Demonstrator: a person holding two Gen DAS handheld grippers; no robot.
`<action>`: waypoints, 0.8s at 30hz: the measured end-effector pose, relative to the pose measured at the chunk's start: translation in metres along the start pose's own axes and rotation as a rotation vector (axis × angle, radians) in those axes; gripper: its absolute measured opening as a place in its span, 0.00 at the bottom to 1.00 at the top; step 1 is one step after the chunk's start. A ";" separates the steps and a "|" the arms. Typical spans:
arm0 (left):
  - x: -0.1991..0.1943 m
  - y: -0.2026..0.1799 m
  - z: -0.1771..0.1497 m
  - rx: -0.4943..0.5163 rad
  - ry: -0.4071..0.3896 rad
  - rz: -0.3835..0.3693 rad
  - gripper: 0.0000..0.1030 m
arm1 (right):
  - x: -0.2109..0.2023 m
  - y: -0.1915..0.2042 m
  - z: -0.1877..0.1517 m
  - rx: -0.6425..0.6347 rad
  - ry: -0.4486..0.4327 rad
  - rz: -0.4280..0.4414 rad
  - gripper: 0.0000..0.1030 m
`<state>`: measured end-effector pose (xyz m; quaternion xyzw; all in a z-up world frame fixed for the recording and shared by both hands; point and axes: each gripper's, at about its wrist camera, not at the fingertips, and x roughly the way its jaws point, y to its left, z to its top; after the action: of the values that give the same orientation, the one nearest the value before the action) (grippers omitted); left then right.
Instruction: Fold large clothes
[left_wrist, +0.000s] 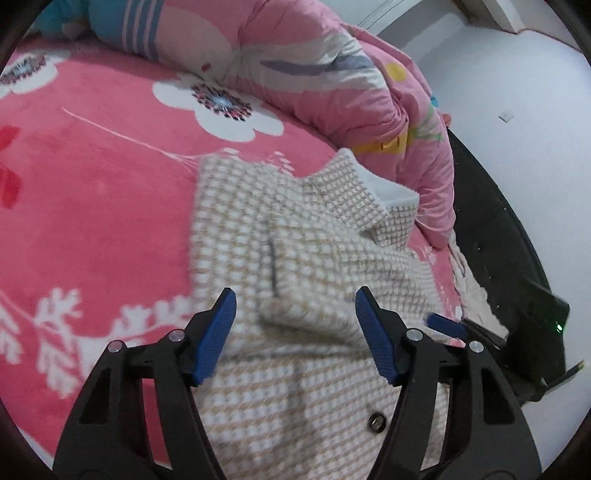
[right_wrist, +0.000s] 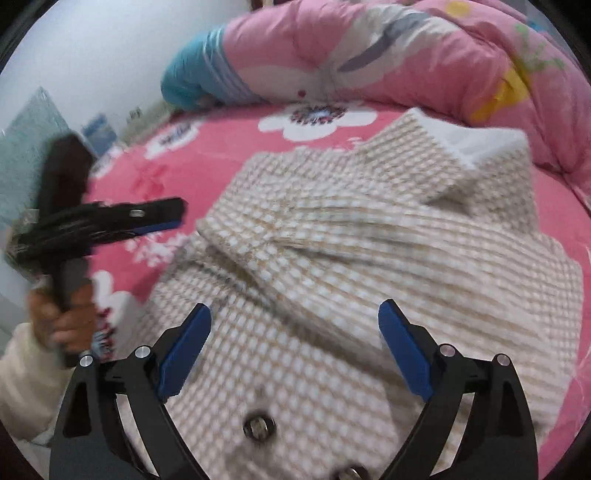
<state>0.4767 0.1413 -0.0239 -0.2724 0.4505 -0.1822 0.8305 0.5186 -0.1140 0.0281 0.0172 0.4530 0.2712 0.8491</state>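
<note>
A beige-and-white checked jacket (left_wrist: 295, 240) with a white collar lining and metal buttons lies partly folded on the pink flowered bed cover (left_wrist: 92, 203). It also fills the right wrist view (right_wrist: 351, 258). My left gripper (left_wrist: 295, 314) is open and empty, hovering just above a folded sleeve of the jacket. My right gripper (right_wrist: 295, 332) is open and empty above the jacket's front, near a button (right_wrist: 259, 428). The left gripper (right_wrist: 162, 218) also shows from the side at the left of the right wrist view, held in a hand. The right gripper's blue pad (left_wrist: 445, 325) shows at the right of the left wrist view.
A rolled pink quilt (left_wrist: 314, 74) lies along the far side of the bed, also in the right wrist view (right_wrist: 388, 55). A dark bed frame edge (left_wrist: 491, 229) and white floor (left_wrist: 517, 92) lie to the right. A blue pillow (right_wrist: 188, 85) sits at the bed's far end.
</note>
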 end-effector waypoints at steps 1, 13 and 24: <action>0.003 -0.005 0.000 -0.005 0.006 0.014 0.61 | -0.015 -0.018 -0.002 0.044 -0.024 0.016 0.87; 0.059 -0.003 0.046 -0.007 0.071 0.157 0.45 | -0.069 -0.248 -0.045 0.706 -0.175 0.032 0.84; 0.076 -0.053 0.063 0.304 -0.041 0.304 0.02 | -0.030 -0.273 -0.033 0.724 -0.130 0.006 0.14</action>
<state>0.5673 0.0763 -0.0125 -0.0764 0.4367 -0.1153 0.8889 0.6004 -0.3681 -0.0434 0.3349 0.4647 0.0941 0.8143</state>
